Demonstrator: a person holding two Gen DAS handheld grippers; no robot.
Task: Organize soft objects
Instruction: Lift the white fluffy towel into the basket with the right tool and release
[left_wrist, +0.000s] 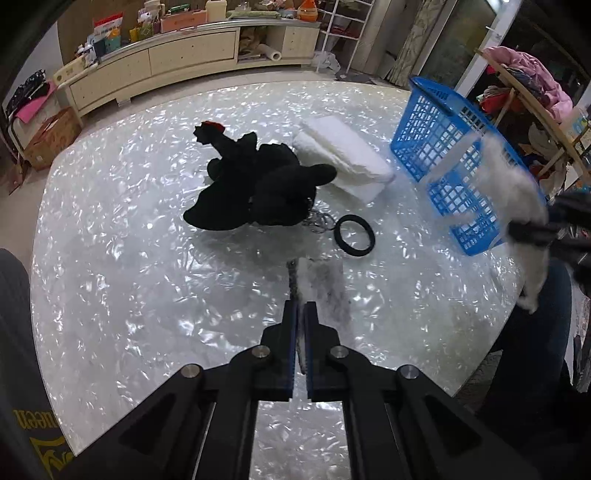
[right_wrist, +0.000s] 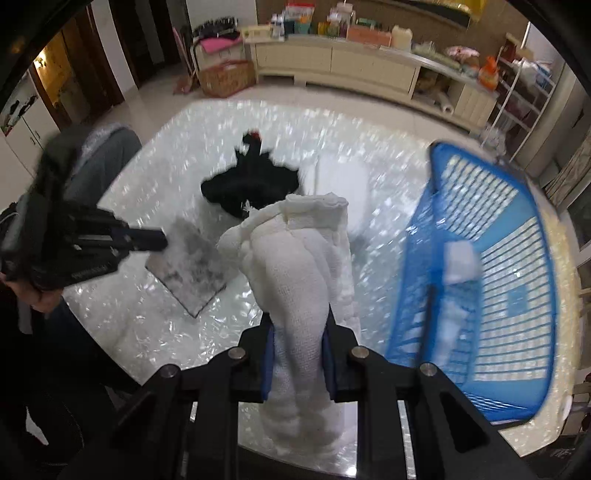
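Cloth is filling both my claws: my right gripper (right_wrist: 298, 354) is pinching a bunched white waffle-weave towel (right_wrist: 295, 266) over the shimmering pearl-patterned table (left_wrist: 110, 258), just beside the blue plastic lattice basket (right_wrist: 491, 295), and my left gripper (left_wrist: 300, 314) is clamping nearly flat on a thin grey-and-white fuzzy square cloth (right_wrist: 192, 266). The towel's long tail is drooping below my right jaws, so it is risking snagging the basket rim and tipping it. The fuzzy cloth is gripped only at its edge, as far as the blur is letting me judge, and may be slipping free. A black plush toy with a red crest (left_wrist: 258, 181), a folded white fleece pad (left_wrist: 343, 155) and a black rubber ring (left_wrist: 354, 234) are waiting nearby.
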